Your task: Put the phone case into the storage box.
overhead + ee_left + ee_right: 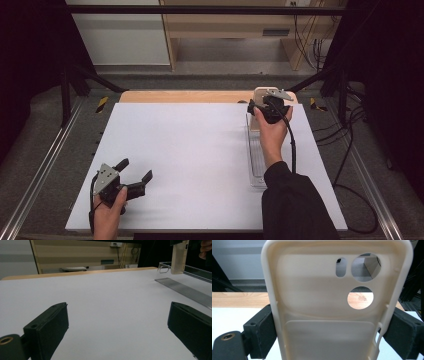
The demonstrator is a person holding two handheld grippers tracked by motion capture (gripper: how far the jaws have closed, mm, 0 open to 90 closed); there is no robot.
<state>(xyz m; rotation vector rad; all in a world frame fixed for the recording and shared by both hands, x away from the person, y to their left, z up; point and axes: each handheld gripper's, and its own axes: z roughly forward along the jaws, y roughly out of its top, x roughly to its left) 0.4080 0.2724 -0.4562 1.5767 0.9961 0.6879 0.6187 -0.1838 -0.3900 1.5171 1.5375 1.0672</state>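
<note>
Even light from overhead makes the white table (200,150) bright, while both side margins of the high view fall into near black. Shadows on it are faint. The high view is soft and grainy. In the right gripper view the close phone case (337,302) looks slightly blurred.

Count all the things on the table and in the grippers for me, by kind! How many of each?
Phone cases: 1, a cream phone case clamped in the right gripper
Clear trays: 1, the clear tray on the table's right side
Grippers: 2, counting the left gripper, jaws apart and holding nothing
Total: 4
</note>
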